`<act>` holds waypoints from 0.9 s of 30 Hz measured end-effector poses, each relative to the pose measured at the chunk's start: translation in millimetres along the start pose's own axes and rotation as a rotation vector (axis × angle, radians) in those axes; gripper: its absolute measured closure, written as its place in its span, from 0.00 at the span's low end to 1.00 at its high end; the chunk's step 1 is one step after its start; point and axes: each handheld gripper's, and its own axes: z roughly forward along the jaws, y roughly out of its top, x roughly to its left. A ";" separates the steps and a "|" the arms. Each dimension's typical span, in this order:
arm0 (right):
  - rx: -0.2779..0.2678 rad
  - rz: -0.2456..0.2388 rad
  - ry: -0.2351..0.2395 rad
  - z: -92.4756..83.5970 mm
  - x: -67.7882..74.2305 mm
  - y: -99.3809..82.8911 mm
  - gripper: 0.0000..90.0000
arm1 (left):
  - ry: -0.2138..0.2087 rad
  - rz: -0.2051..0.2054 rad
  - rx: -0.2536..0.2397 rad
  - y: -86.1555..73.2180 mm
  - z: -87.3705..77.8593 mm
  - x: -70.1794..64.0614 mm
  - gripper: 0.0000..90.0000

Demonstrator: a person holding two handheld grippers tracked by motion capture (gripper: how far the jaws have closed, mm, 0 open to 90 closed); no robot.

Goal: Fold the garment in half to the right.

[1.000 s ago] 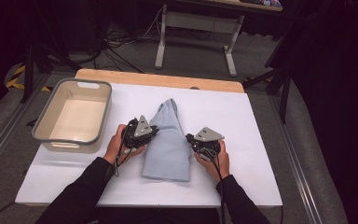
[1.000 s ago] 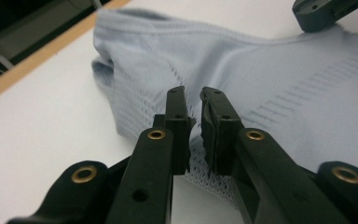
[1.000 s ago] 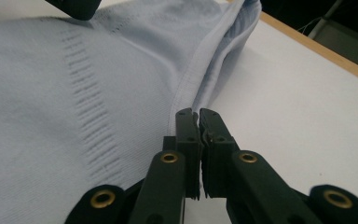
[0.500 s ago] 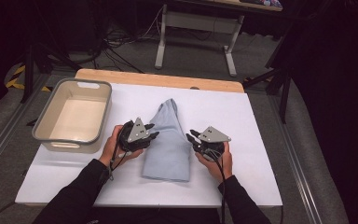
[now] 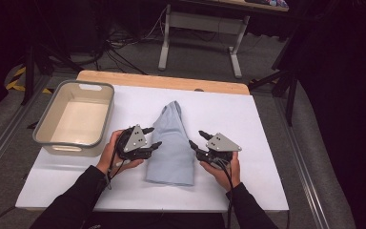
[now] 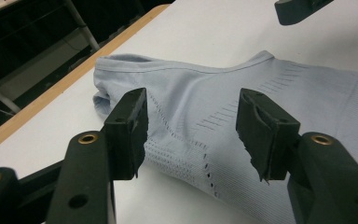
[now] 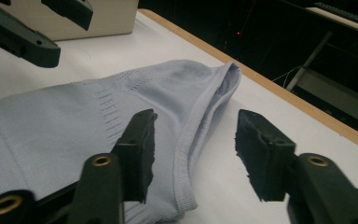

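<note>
A light blue knit garment lies folded into a long strip in the middle of the white tabletop. My left gripper hovers at its left edge and my right gripper at its right edge, each tilted toward the cloth. Both pairs of jaws have just been opening, and nothing is pinched between them. In the left gripper view the open gripper stands just above the garment. In the right gripper view the open gripper straddles the hem of the garment without touching it.
A beige bin with a grey rim stands empty at the left of the table, close behind my left hand. The table's far edge is a wooden strip. Beyond it are a metal desk frame and cables on the floor.
Both grippers have gone from shut on the garment's side edges to open and have lifted slightly off it. The garment stays flat in place.
</note>
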 end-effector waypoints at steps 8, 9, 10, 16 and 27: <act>-0.004 -0.004 -0.012 -6.4 4.0 -1.2 0.38 | 0.007 0.013 -0.011 -1.5 -8.3 -6.5 0.39; -0.010 -0.004 -0.011 -7.3 4.4 -1.3 0.36 | 0.013 0.023 -0.011 -2.0 -9.5 -7.4 0.38; -0.017 -0.006 -0.008 -8.3 4.8 -1.2 0.35 | 0.015 0.026 -0.011 -2.7 -10.5 -8.3 0.37; -0.031 -0.019 -0.021 -14.0 7.0 -0.9 0.26 | 0.020 0.027 -0.022 -6.5 -20.0 -12.5 0.30; -0.036 -0.025 -0.034 -21.9 9.7 -6.7 0.16 | 0.032 0.034 -0.028 -13.2 -37.2 -18.1 0.23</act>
